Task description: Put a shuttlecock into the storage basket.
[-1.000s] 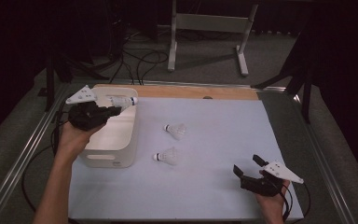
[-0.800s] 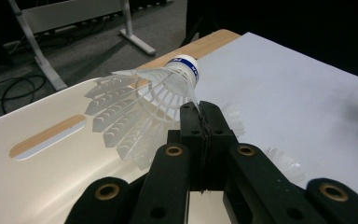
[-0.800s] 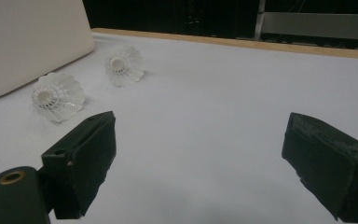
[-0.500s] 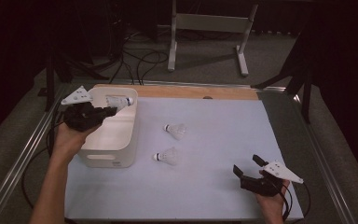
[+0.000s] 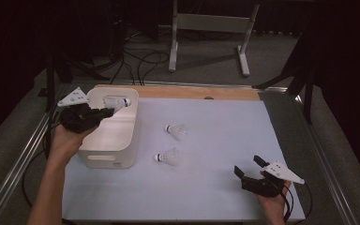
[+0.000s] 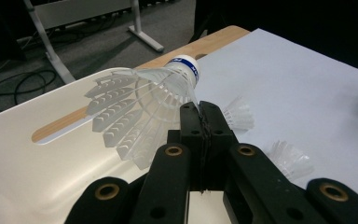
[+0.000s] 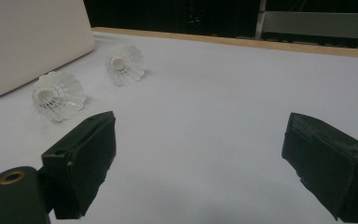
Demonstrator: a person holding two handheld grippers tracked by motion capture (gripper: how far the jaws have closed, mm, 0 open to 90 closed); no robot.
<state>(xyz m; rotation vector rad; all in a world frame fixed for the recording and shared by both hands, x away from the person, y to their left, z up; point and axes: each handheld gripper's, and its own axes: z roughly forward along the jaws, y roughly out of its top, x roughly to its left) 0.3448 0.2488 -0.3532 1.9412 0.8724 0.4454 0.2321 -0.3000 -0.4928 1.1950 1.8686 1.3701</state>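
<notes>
1. High view: the left gripper [image 5: 104, 111] holds a shuttlecock [image 5: 116, 101] over the white bin [image 5: 107, 157], whose inside is hidden. Judged best: release above the opening.
2. Left gripper view: jaws clamped on the shuttlecock's [image 6: 144, 102] skirt edge.
3. Right gripper view: right gripper [image 7: 198, 163] jaws apart, two loose shuttlecocks [image 7: 58, 94] beyond its left finger.

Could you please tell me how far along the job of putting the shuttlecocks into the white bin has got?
Nothing looks finished yet: what shows of the white bin holds no shuttlecock. In hand: the left gripper is shut on the skirt of one shuttlecock above the bin. Left: two shuttlecocks lie on the white table; the right gripper waits open.
</notes>
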